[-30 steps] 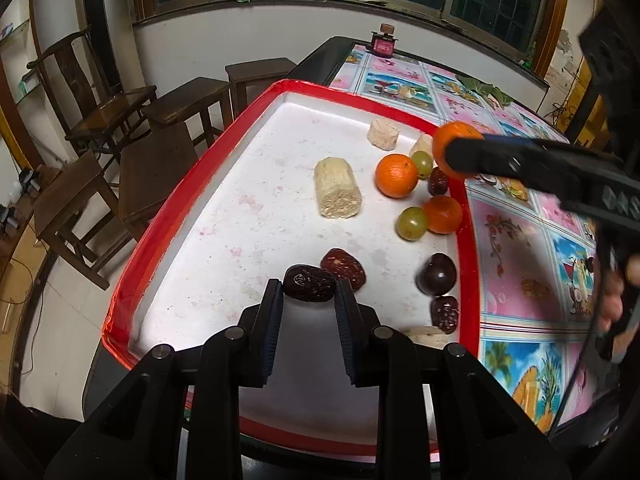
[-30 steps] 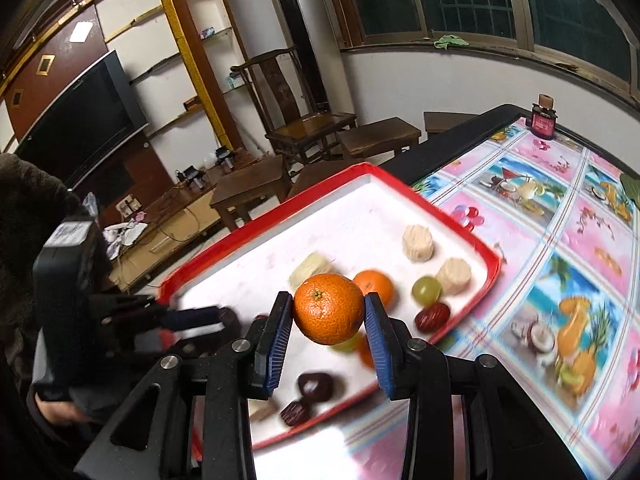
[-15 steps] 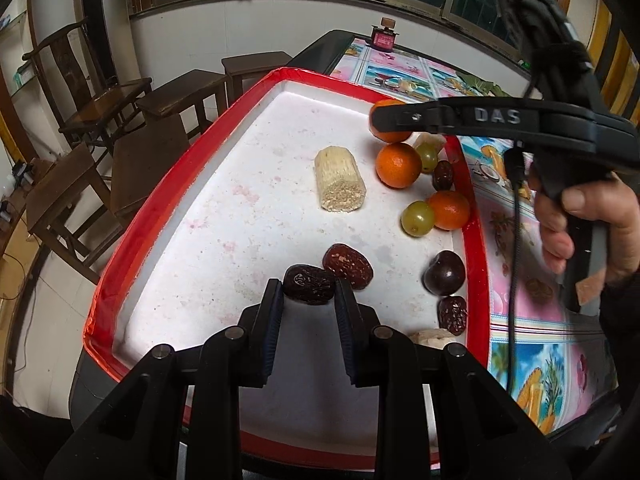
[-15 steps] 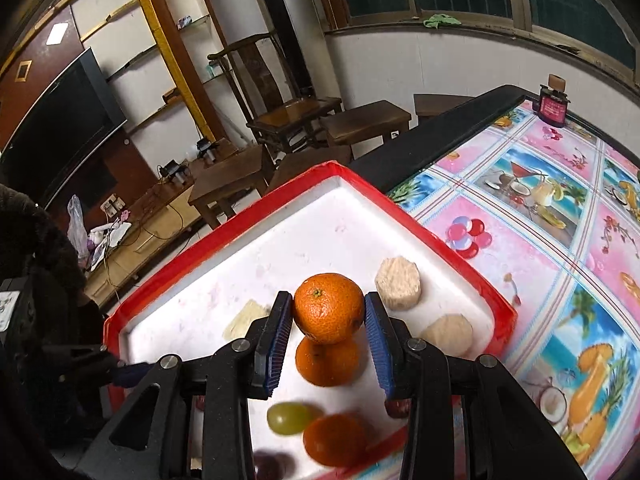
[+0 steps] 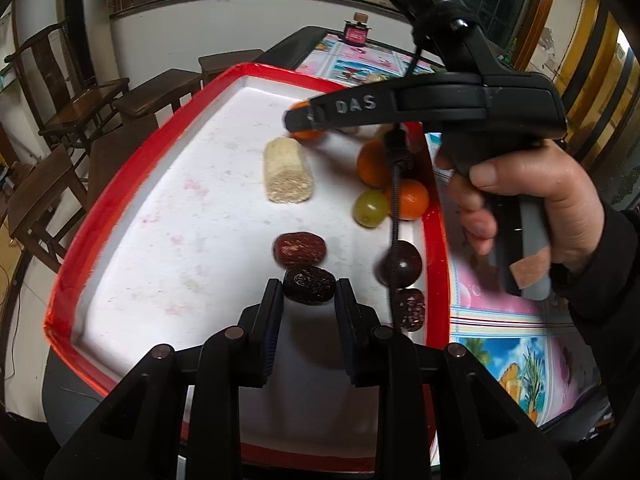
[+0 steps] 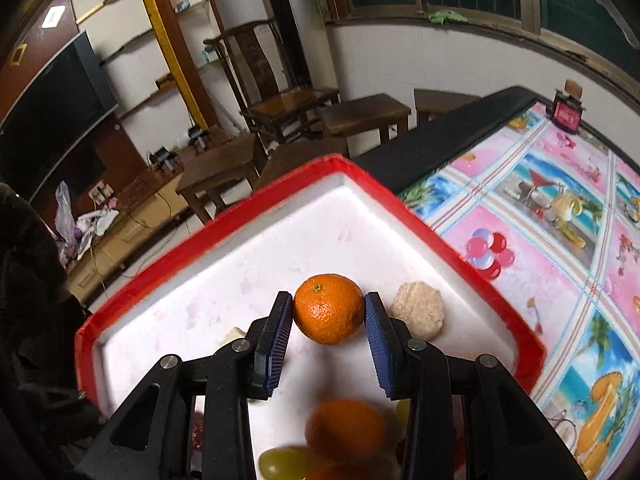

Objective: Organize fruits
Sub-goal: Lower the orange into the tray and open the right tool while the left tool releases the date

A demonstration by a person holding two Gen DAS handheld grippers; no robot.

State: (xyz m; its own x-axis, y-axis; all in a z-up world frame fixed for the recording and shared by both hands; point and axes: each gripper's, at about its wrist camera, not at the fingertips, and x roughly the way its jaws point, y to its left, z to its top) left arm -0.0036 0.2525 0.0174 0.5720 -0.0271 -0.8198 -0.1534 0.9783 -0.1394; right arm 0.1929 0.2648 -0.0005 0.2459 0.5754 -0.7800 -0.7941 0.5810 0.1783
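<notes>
Wooden chairs (image 6: 280, 92) stand behind the red-rimmed tray (image 5: 132, 152) on a picture-cloth table. Over the tray's near end the left gripper (image 5: 309, 300) clamps a dark date (image 5: 309, 285); toward its far corner the right gripper (image 6: 328, 316) clamps an orange (image 6: 328, 309), just beside 1 pale cake (image 6: 418, 314)

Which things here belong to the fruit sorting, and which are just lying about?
Job:
round orange tangerine in right gripper
dark wrinkled date in left gripper
red-rimmed white tray
green grape

Lying about:
small pink jar
wooden chair
</notes>
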